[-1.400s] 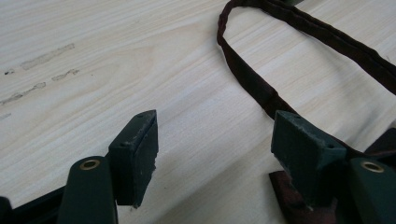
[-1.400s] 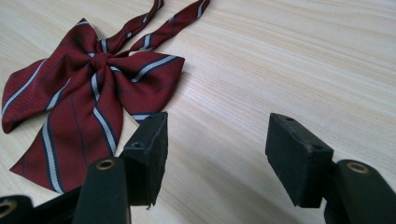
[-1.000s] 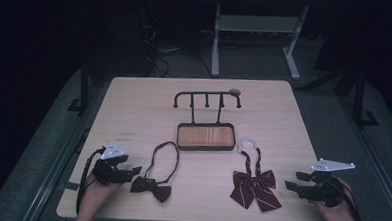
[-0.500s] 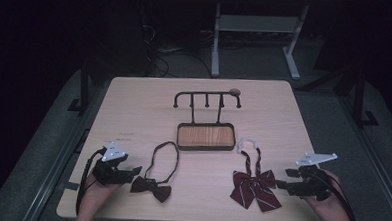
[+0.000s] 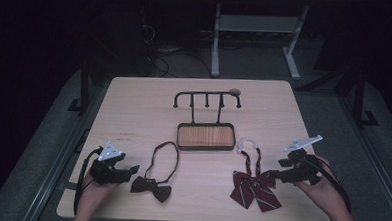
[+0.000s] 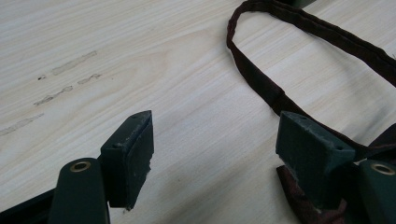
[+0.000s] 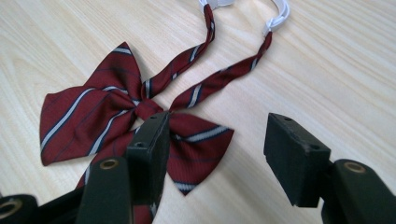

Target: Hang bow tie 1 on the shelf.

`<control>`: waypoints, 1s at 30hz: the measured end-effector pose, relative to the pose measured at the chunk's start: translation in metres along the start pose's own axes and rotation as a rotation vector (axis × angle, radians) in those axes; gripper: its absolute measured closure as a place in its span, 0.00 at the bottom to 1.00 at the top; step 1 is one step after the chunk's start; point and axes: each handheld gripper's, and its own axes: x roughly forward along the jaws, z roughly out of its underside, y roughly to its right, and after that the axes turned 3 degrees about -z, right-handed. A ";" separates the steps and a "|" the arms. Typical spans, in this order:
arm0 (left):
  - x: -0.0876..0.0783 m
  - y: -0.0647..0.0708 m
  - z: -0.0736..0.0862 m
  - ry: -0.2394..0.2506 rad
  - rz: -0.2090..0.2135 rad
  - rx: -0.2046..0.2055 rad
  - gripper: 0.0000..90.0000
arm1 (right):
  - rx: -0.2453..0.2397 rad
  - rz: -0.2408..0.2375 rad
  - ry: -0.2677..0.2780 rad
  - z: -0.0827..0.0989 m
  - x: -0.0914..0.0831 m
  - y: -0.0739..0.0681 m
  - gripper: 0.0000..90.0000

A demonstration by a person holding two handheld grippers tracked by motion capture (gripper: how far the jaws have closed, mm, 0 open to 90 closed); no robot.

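A dark brown bow tie (image 5: 151,187) with a looped neck strap (image 6: 299,56) lies front left on the wooden table (image 5: 134,108). My left gripper (image 5: 130,170) (image 6: 215,144) stands open just left of it; its right jaw reaches the bow's edge. A red striped bow tie (image 5: 254,187) (image 7: 112,116) with white clasp ends (image 7: 280,11) lies front right. My right gripper (image 5: 275,173) (image 7: 217,144) is open at its right wing, the left jaw over the cloth. A black hook rack on a wooden tray base (image 5: 205,136) stands mid-table.
The rack's bar with several hooks (image 5: 207,97) rises behind the tray. A desk frame (image 5: 257,38) and cables lie on the floor beyond the table's far edge. Bare tabletop lies between the two ties.
The right gripper has moved left and forward, from near the table's right edge up to the red bow tie. The left gripper has stayed where it was.
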 end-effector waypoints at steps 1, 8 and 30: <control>0.000 0.000 0.000 0.001 0.003 -0.001 0.31 | -0.001 0.002 -0.006 -0.003 0.001 0.000 0.45; 0.001 0.001 -0.001 -0.005 0.002 0.002 0.31 | -0.012 -0.049 -0.049 -0.022 0.015 0.004 0.45; 0.000 0.001 -0.002 0.007 0.009 0.001 0.31 | -0.021 -0.050 -0.151 -0.080 0.039 0.020 0.48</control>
